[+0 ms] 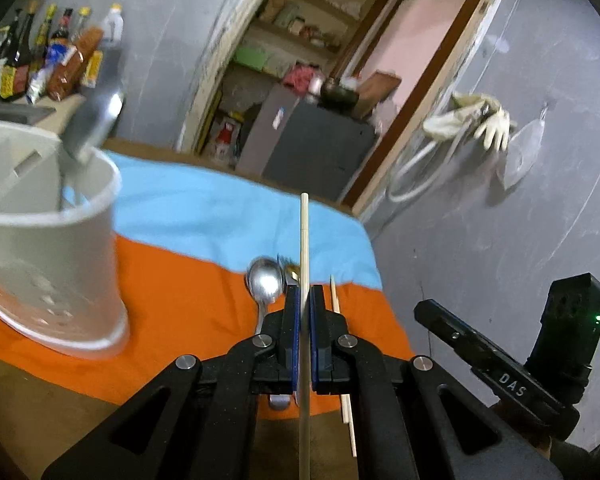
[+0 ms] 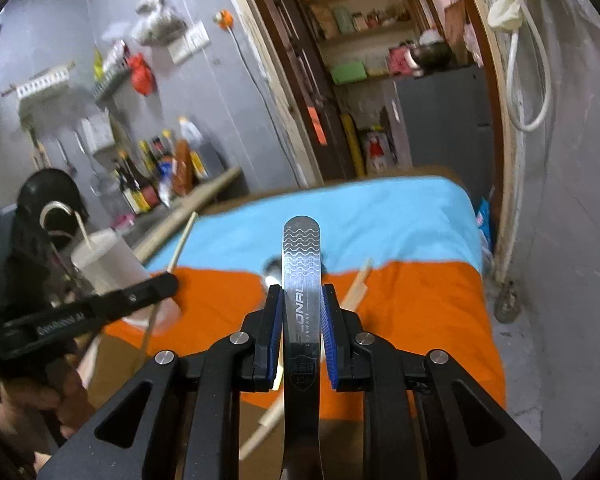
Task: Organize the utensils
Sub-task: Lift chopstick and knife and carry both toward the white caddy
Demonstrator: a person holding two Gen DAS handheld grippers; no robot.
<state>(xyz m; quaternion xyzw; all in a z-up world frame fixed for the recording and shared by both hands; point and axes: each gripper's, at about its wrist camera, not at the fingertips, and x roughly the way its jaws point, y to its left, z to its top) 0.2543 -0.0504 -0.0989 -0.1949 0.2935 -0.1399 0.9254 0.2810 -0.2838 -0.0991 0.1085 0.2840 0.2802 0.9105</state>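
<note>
A: Currently, left gripper (image 1: 304,300): jaws clenched tight on a single chopstick (image 1: 304,236). Stick runs straight along the jaw line, free end poking out ahead, tail passing back under the camera.

B: Right gripper (image 2: 302,300)?

A: Jaws clamped on the flat steel utensil handle (image 2: 301,264), wave-patterned end forward, long axis also in line with the jaws. Working end is out of view below, so I cannot say spoon or fork.

B: Landmark for places?

A: White utensil holder (image 1: 48,240), standing on the orange-and-blue cloth (image 1: 204,216) that covers the counter. It already carries a metal spoon-like piece (image 1: 92,120) leaning out of its top.

B: Key relation for the next move?

A: Holder lies to the left of both pairs of jaws. In the left wrist view it is close, just beside the chopstick's line; in the right wrist view it sits well off, beyond the left gripper. My judgement: left hand is nearer and should go first, swinging left and tipping the stick upright to drop it end-on.

B: Left on the cloth?

A: To the right of the holder: one spoon (image 1: 265,280), loose chopsticks (image 1: 335,300), something partly hidden between them. Task roughly midway, I'd estimate.

B: Risk?

A: Crossing arms; frames are motion-blurred.
</note>
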